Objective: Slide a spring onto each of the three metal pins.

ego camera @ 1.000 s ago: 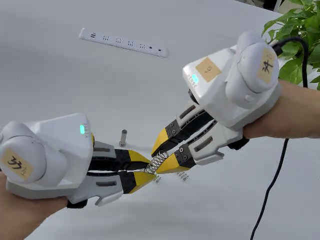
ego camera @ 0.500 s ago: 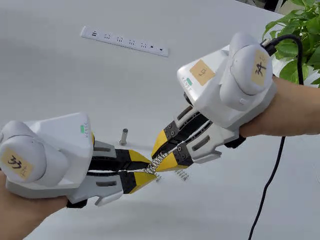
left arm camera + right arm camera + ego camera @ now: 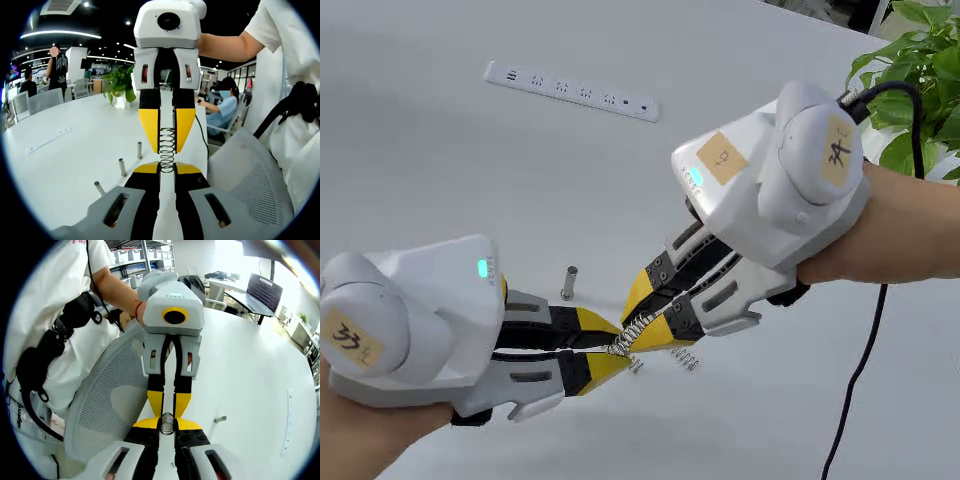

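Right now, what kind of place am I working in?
Most likely an open-plan office: a white table with a power strip, a mesh office chair, and a person seated at another desk under ceiling strip lights.

My left gripper (image 3: 617, 343) and right gripper (image 3: 645, 322) have white bodies and black jaws tipped in yellow. Each has a tan label inked in black. The spring (image 3: 632, 333) is bright silver and the pin (image 3: 569, 282) dull grey. The table (image 3: 440, 180) and power strip (image 3: 570, 90) are white, the cable (image 3: 860, 370) black, the plant (image 3: 920, 60) green.
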Tool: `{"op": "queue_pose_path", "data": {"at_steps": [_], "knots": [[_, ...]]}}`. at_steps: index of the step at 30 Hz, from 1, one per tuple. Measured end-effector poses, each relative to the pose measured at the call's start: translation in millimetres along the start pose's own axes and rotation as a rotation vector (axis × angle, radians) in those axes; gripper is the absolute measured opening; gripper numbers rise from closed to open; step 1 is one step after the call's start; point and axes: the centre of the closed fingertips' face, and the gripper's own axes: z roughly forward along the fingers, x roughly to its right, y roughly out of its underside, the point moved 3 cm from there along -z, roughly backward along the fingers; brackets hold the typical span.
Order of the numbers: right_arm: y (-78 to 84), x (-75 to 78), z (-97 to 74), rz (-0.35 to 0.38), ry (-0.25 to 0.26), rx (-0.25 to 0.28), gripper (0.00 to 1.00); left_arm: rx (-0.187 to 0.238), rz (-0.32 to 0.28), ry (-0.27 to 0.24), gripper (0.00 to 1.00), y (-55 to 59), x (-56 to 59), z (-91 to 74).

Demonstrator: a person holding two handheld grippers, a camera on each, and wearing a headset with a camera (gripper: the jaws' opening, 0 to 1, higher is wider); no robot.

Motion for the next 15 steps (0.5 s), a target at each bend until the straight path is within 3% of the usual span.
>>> {"op": "queue_pose_path", "data": {"at_steps": [12, 15], "knots": [[-3.2, 2.6, 2.5, 0.040, 0.005, 0.008, 0.06, 0.011, -0.010, -0.004, 0.07, 2.0, -1.7, -4.2], [-7.0, 4.7, -0.1, 0.058, 0.008, 0.027, 0.06, 0.015, -0.016, -0.014, 0.12, 3.7, -2.6, -6.0]]}}
